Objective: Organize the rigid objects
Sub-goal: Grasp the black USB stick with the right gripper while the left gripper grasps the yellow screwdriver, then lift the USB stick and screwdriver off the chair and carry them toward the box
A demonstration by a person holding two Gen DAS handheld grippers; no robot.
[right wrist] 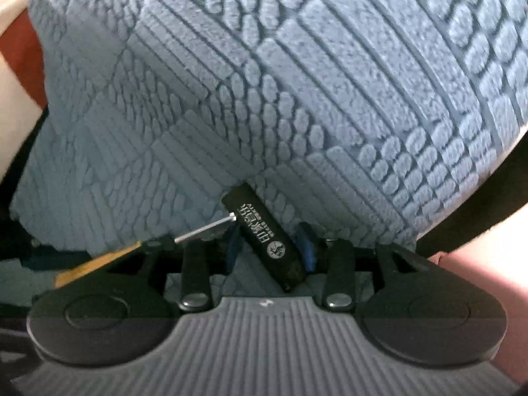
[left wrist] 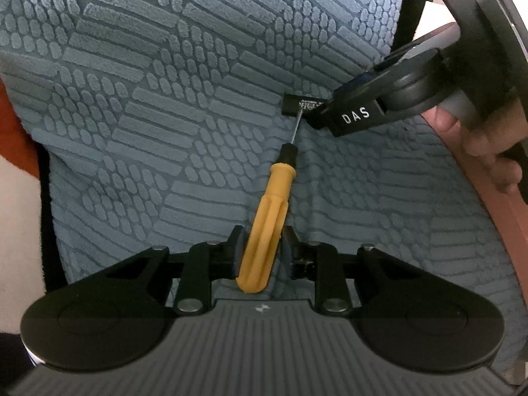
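Left gripper (left wrist: 260, 250) pinches the screwdriver (left wrist: 269, 211) by its stiff, ribbed handle; the shaft points to 1 o'clock. Right gripper (right wrist: 270, 244) straddles a smooth, probably slippery bar (right wrist: 264, 234) over the mat (right wrist: 297, 82); contact unclear.

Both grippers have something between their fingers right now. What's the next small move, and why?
Probably draw the right gripper and its black bar slightly away from the screwdriver. The left gripper is clamped on the yellow handle, and the screwdriver's metal tip meets the bar's side over the blue mat. The bar sits askew between the fingers, so go slowly.
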